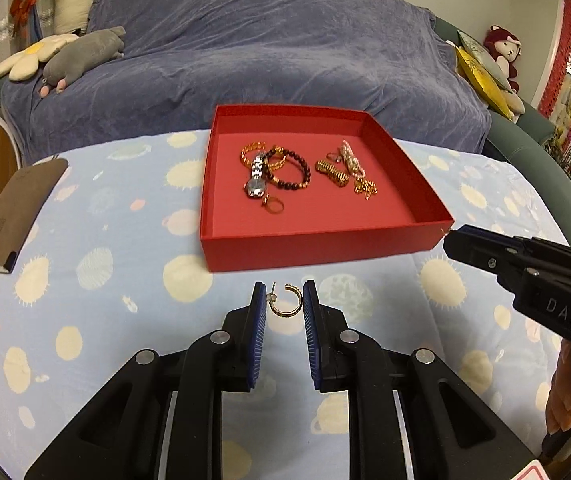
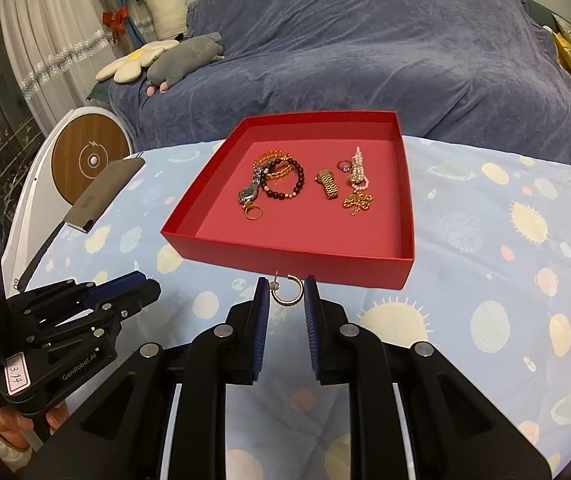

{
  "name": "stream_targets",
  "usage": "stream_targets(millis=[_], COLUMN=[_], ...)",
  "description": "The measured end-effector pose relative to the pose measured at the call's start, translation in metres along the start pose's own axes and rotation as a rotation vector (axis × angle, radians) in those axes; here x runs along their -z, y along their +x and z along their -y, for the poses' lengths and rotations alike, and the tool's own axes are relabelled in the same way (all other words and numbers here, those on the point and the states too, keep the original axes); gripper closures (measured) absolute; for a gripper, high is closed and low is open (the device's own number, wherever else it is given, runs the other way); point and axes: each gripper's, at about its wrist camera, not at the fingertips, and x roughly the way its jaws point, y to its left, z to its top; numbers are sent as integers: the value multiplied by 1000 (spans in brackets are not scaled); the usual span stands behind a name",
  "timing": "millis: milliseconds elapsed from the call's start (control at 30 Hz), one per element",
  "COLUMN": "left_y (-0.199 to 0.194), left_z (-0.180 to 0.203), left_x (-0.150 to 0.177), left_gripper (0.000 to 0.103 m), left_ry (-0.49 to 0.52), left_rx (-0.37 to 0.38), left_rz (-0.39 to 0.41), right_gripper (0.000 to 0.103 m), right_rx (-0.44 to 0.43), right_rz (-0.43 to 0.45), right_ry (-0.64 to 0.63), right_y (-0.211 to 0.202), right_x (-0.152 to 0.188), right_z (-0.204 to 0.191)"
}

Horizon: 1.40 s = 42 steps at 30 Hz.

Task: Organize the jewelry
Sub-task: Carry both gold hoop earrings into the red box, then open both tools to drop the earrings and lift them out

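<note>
Red box (image 1: pixel 317 246) on the patterned tablecloth (image 1: pixel 85 320), holding bracelets and a watch (image 1: pixel 255 186). Left gripper (image 1: pixel 284 300): fingers closed against the sides of the first hoop earring (image 1: pixel 285 309), just near of the box's near wall. Right gripper (image 2: pixel 286 292): likewise clamped on the second hoop earring (image 2: pixel 288 298), near the same wall.

The right gripper (image 1: pixel 450 237) runs off the right edge, the left gripper (image 2: pixel 151 284) off the lower left, and I cannot tell if either one's pads squeeze the earring (image 1: pixel 285 301), or which chains in the box (image 1: pixel 325 248) are knotted.
</note>
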Motion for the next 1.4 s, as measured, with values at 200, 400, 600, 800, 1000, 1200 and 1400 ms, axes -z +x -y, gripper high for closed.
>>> stream_targets(millis=[200, 400, 600, 800, 1000, 1200, 1400], left_y=[17, 55, 79, 97, 110, 114, 112], left_z=[14, 27, 28, 27, 19, 18, 15], left_x=[-42, -74, -89, -91, -90, -90, -93], left_gripper=[87, 87, 87, 87, 87, 87, 82], left_ry=[9, 49, 52, 51, 25, 18, 10], left_rx=[10, 8, 20, 4, -1, -7, -27], left_rz=[54, 55, 51, 36, 7, 5, 13], right_gripper=[86, 86, 86, 86, 86, 86, 85], right_rx=[30, 44, 70, 77, 88, 86, 75], right_rz=[51, 48, 17, 10, -17, -11, -3], right_ry=[6, 15, 21, 3, -6, -4, -10], right_y=[2, 25, 50, 68, 84, 87, 86], right_x=[-27, -53, -57, -63, -61, -64, -66], right_z=[11, 24, 33, 32, 34, 34, 32])
